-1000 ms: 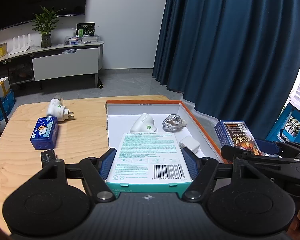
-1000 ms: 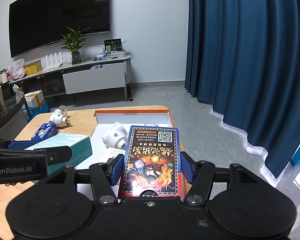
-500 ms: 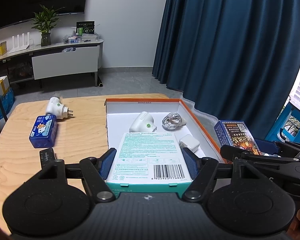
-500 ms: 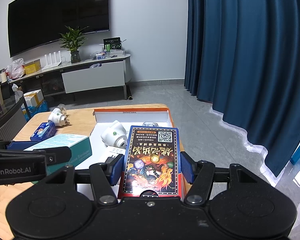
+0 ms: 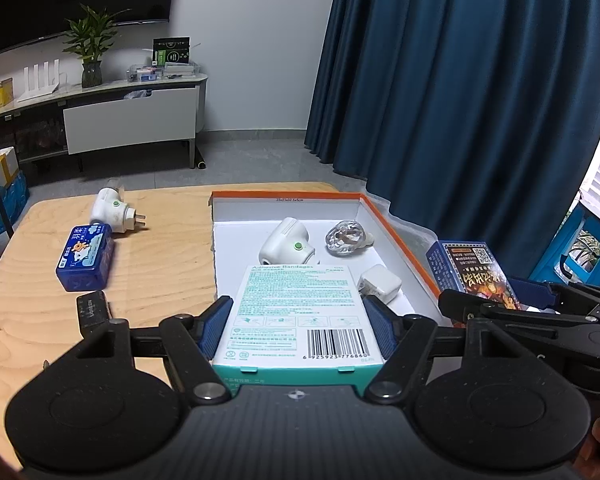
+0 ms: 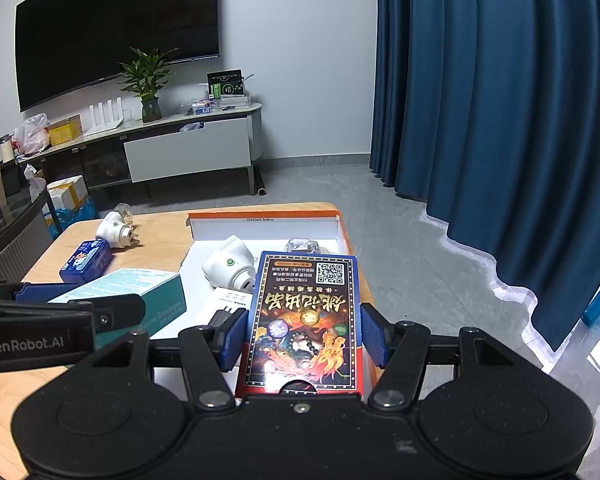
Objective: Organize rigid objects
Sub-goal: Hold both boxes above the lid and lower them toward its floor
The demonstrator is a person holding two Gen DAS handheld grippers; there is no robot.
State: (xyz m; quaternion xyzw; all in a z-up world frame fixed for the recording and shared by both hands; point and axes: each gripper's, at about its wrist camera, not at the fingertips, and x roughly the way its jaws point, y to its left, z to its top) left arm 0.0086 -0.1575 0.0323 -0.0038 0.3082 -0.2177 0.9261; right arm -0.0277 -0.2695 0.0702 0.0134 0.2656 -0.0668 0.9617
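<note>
My left gripper (image 5: 298, 330) is shut on a teal and white bandage box (image 5: 296, 308), held over the near end of an open white box with an orange rim (image 5: 396, 232). My right gripper (image 6: 302, 338) is shut on a dark card box with red and blue art (image 6: 306, 320), held above the open box's right side. In the open box lie a white plug with a green dot (image 5: 286, 242), a clear plastic piece (image 5: 348, 237) and a white charger (image 5: 379, 283). The bandage box also shows in the right wrist view (image 6: 140, 292).
On the wooden table (image 5: 160, 264) left of the open box lie a blue tin (image 5: 85, 258), a second white plug (image 5: 114, 211) and a small black item (image 5: 93, 310). A dark blue curtain (image 5: 460, 100) hangs right of the table. A TV cabinet (image 6: 188, 148) stands behind.
Both grippers keep hold of their boxes. The left wrist view has shifted slightly, so the table items sit a little further left and lower in the frame.
</note>
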